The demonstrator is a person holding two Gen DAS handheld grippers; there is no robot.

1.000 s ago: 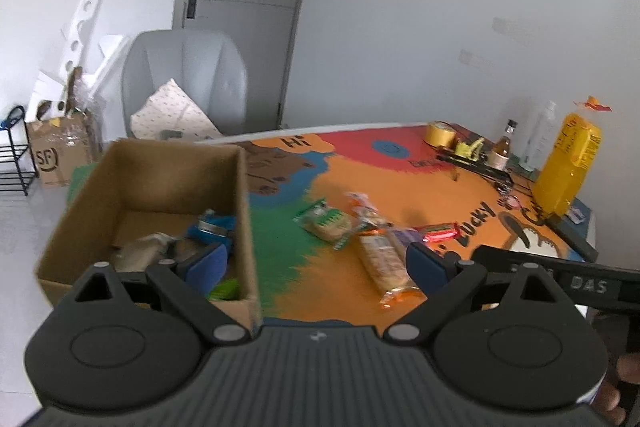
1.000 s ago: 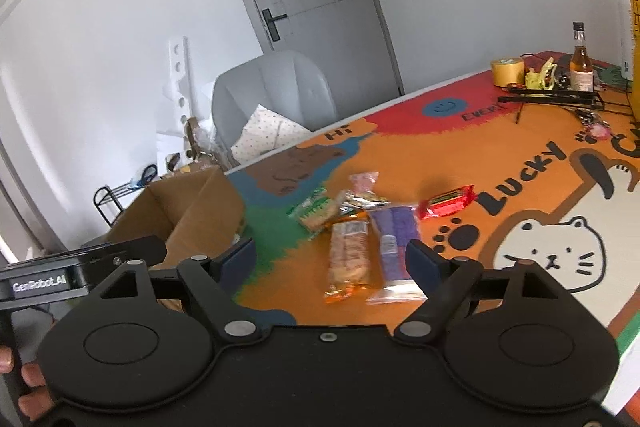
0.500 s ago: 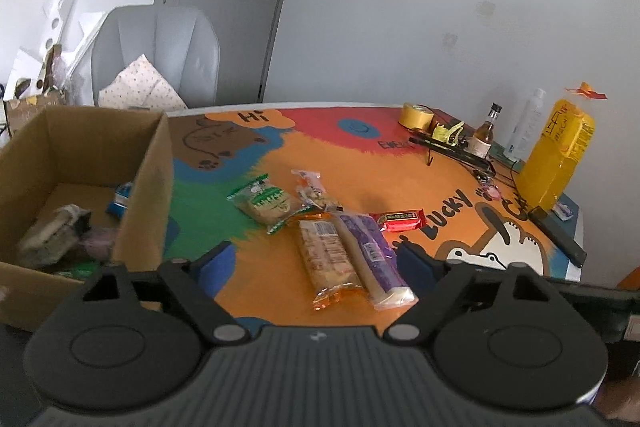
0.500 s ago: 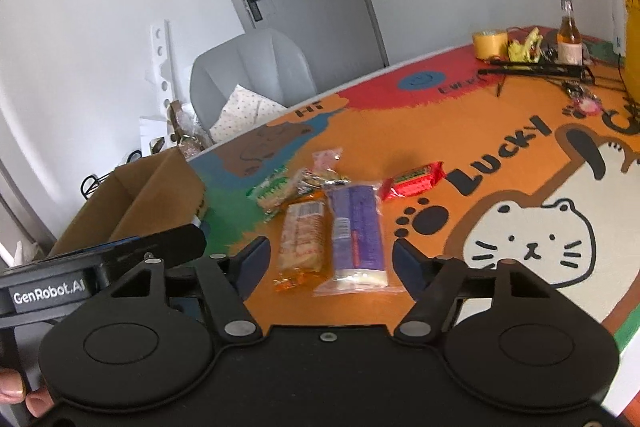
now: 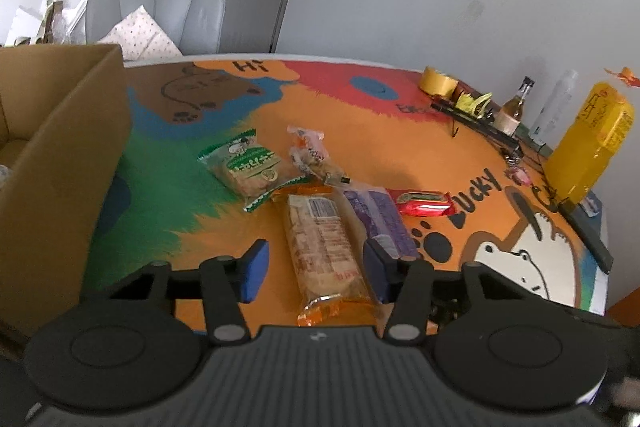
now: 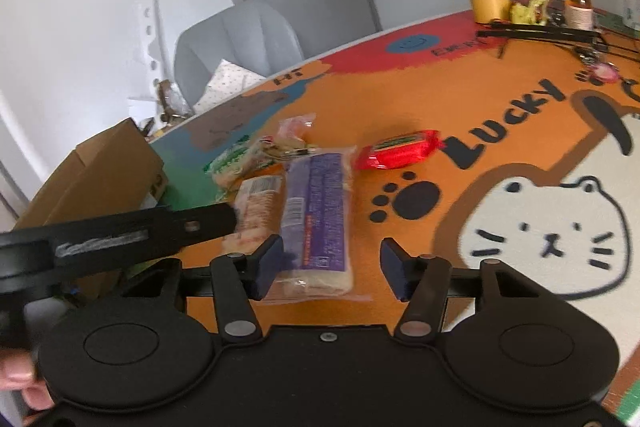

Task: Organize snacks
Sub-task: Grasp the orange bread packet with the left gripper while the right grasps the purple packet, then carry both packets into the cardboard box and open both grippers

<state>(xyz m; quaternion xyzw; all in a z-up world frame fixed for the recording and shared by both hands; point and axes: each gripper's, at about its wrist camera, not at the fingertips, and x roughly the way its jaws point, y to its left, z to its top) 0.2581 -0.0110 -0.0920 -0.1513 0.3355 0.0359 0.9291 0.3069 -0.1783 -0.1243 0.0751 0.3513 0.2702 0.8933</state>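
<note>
Several snack packs lie on the colourful table mat. My left gripper (image 5: 316,269) is open, its fingers either side of the near end of an orange cracker pack (image 5: 324,247). My right gripper (image 6: 334,267) is open, low over the near end of a purple wafer pack (image 6: 316,203), which lies beside the cracker pack (image 6: 256,207). Farther back lie a green biscuit pack (image 5: 250,169), a small clear pack (image 5: 314,153) and a red bar (image 5: 424,202), also in the right wrist view (image 6: 400,149). The cardboard box (image 5: 60,163) stands at the left.
At the far right of the table stand a yellow juice bottle (image 5: 588,147), a small brown bottle (image 5: 514,111), a tape roll (image 5: 438,81) and black tools (image 5: 476,121). A grey chair (image 5: 156,7) stands behind the table. The left gripper's body (image 6: 120,235) crosses the right wrist view.
Both grippers have moved forward and down toward the snack packs. The left gripper swung right, away from the box, and now straddles the cracker pack. The right one neared the purple pack.
</note>
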